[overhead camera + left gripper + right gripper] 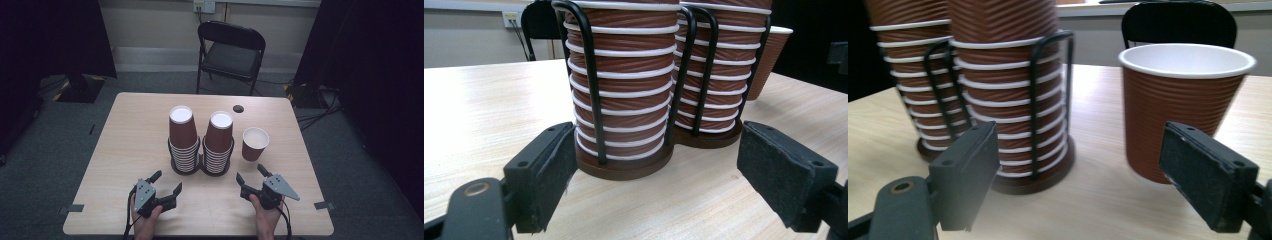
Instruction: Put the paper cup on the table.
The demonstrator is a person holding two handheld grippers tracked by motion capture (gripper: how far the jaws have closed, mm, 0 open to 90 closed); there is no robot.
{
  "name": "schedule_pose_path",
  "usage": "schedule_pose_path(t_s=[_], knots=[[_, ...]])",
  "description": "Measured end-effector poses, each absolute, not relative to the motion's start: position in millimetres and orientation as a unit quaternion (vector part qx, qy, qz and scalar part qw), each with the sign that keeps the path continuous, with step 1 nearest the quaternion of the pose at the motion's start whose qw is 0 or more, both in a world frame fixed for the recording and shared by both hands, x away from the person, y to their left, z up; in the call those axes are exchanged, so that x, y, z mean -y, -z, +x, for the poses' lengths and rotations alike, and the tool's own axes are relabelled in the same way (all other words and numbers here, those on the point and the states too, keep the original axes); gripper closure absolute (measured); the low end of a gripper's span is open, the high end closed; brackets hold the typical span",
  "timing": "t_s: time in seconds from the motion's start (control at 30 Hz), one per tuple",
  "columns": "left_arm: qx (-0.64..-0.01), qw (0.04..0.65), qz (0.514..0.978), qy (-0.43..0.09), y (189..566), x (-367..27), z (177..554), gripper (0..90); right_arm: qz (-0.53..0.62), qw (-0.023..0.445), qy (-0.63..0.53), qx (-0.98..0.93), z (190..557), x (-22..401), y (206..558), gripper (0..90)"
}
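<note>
From the high view, a light wood table (125,150) holds two tall stacks of brown paper cups. The left stack (183,137) and the right stack (219,140) stand side by side in a black wire holder (200,167) with two round spots. One single cup (255,143) stands alone, right side up, just to the right of the holder. None of the cups has words on it that can be read. The left gripper (167,181) and the right gripper (249,172) sit near the front edge, each in a hand. A black chair (230,52) stands behind the table.

In the left gripper view, both stacks are close ahead. The jaws are spread wide with nothing in them.

In the right gripper view, the single cup (1180,107) stands ahead, apart from the jaws. They are spread and hold nothing.
</note>
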State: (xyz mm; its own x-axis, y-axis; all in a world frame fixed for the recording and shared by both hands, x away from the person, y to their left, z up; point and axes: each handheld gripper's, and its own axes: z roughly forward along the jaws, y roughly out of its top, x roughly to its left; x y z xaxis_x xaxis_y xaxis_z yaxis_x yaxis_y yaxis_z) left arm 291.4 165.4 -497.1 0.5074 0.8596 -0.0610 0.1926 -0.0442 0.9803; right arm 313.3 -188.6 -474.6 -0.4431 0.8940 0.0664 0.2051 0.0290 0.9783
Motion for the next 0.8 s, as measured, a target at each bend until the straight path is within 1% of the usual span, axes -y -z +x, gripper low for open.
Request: schedule_pose_path(t_s=[0.33,0.6,0.73,0.8], knots=[[-0.396,0.563,0.661,-0.301,497.1,-165.2,290.2,16.4,0.407,0.288,-0.574,-0.65,301.5,175.0,484.5,15.0],[-0.392,0.566,0.66,-0.301,497.3,-165.4,289.5,16.3,0.396,0.267,-0.59,-0.651,299.6,166.5,490.7,13.8],[-0.389,0.567,0.66,-0.303,497.3,-165.8,289.3,16.3,0.396,0.263,-0.583,-0.66,301.9,162.9,496.1,13.2],[-0.39,0.566,0.66,-0.303,497.3,-165.8,289.3,16.3,0.394,0.27,-0.578,-0.661,301.4,161.8,496.0,13.0]])
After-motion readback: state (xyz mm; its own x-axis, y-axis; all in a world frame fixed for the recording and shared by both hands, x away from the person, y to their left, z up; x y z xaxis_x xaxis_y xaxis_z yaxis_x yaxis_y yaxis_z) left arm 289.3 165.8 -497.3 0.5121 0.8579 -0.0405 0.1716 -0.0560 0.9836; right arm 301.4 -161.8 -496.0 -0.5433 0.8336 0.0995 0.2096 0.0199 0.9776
